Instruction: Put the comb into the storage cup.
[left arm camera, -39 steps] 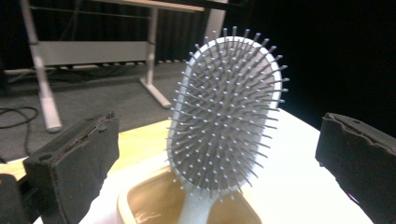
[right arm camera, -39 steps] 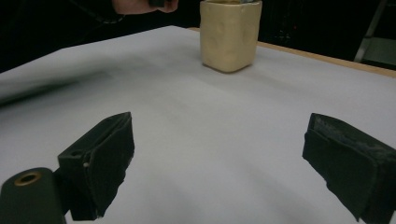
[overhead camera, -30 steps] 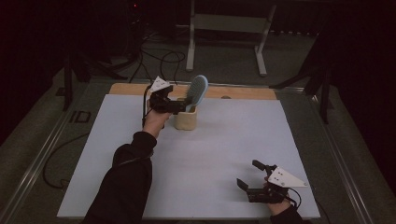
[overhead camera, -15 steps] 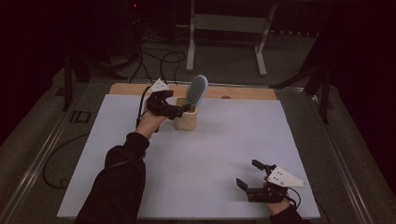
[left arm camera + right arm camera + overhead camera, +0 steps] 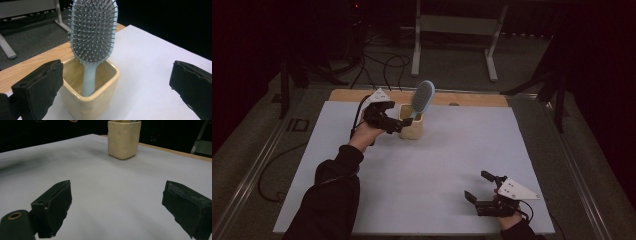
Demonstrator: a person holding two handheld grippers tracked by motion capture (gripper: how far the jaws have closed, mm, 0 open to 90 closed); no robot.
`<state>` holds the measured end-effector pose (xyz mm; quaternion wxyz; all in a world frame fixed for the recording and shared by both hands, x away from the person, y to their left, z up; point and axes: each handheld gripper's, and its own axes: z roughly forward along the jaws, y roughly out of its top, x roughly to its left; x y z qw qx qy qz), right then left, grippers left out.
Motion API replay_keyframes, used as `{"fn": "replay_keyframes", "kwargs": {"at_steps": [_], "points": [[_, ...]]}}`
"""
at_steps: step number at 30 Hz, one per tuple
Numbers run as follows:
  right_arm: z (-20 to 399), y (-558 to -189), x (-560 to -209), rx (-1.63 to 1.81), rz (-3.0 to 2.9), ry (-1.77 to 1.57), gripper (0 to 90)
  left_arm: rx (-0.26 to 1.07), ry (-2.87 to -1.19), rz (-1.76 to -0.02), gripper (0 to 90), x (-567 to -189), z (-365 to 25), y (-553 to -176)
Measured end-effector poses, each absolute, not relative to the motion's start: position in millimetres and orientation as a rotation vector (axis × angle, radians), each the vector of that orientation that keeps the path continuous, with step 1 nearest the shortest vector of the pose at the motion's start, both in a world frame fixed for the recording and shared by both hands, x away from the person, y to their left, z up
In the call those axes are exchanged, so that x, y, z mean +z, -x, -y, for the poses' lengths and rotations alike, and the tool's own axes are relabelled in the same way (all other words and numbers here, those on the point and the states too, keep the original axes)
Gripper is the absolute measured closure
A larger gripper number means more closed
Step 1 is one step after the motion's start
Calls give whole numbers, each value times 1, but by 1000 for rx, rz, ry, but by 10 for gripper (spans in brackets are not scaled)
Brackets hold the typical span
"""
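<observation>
A white rectangular table (image 5: pixel 412 185) carries a square cream ceramic cup (image 5: pixel 411 129) near its far edge, with a pale-blue paddle hairbrush (image 5: pixel 422 97) standing handle-down inside. The left gripper (image 5: pixel 393 123), jaws wide, hovers beside the cup; the right gripper (image 5: pixel 478 191) rests near the front, jaws spread.

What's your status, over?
Left gripper open, jaws straddling the cream cup. Hairbrush upright in cup, handle down. Right gripper open, idle, near table edge. Nothing obstructing.
</observation>
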<state>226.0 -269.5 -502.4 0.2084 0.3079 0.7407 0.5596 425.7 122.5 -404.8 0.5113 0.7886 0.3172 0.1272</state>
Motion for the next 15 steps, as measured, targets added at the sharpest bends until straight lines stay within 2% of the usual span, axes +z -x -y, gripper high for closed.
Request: {"fn": "replay_keyframes", "kwargs": {"at_steps": [15], "points": [[269, -226, -502, 1555, -2059, -848, 88, 343, -1915, -760, 0, -403, -149, -399]]}}
